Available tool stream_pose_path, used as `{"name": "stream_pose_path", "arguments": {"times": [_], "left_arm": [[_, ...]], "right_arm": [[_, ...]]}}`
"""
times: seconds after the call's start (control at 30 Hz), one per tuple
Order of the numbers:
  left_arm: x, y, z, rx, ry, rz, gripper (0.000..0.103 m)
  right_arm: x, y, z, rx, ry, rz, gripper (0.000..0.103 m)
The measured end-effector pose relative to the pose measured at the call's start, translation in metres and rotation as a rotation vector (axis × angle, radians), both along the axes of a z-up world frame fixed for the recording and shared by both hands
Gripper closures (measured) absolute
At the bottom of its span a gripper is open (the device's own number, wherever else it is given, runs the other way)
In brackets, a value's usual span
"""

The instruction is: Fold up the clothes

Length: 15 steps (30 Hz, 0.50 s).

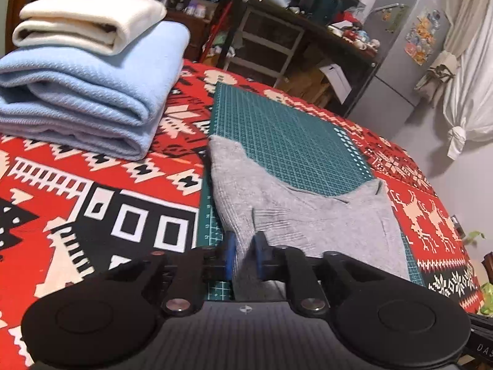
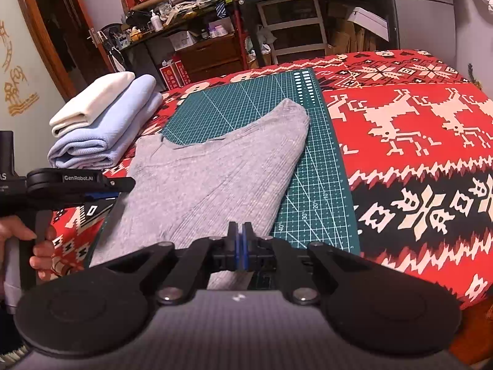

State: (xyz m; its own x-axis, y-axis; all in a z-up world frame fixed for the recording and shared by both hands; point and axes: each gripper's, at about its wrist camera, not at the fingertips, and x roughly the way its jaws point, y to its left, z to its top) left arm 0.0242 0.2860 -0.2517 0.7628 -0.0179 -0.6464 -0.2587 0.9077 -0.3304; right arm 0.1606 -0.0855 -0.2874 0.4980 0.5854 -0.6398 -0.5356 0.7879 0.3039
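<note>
A grey ribbed knit garment (image 1: 295,215) lies on a green cutting mat (image 1: 286,135), its far edge curving up into two corners. My left gripper (image 1: 245,256) is shut on the garment's near left edge, with grey cloth pinched between the blue pads. In the right wrist view the garment (image 2: 215,169) spreads across the mat (image 2: 320,185). My right gripper (image 2: 239,243) is shut at the garment's near right edge, blue pads together; whether cloth is between them is hidden. The left gripper (image 2: 101,195) shows at the left, held by a hand.
A folded cream cloth (image 1: 89,18) lies on a folded light blue blanket (image 1: 92,92) at the far left, seen also in the right wrist view (image 2: 104,129). A red patterned cover (image 2: 416,154) spreads over the table. Cluttered shelves and a fridge (image 1: 397,61) stand behind.
</note>
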Motion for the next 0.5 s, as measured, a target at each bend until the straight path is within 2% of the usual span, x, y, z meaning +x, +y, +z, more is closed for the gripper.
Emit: {"name": "stream_pose_path", "arguments": {"times": [0.17,0.27,0.43,0.5], "left_arm": [[-0.007,0.003,0.008,0.028,-0.025,0.049,0.097],[-0.01,0.008,0.021,0.089,-0.042,0.064,0.097],[-0.008,-0.01,0.049,0.192,-0.077,-0.014,0.097],[-0.002,-0.03,0.058,0.232,-0.09,-0.06,0.097]], "right_arm": [[-0.001,0.002,0.0,-0.003,0.002,0.0,0.1],[0.0,0.0,0.002,0.006,-0.001,-0.007,0.1],[0.0,-0.004,0.006,0.022,-0.007,-0.018,0.1],[0.001,-0.006,0.008,0.029,-0.01,-0.023,0.1]]}}
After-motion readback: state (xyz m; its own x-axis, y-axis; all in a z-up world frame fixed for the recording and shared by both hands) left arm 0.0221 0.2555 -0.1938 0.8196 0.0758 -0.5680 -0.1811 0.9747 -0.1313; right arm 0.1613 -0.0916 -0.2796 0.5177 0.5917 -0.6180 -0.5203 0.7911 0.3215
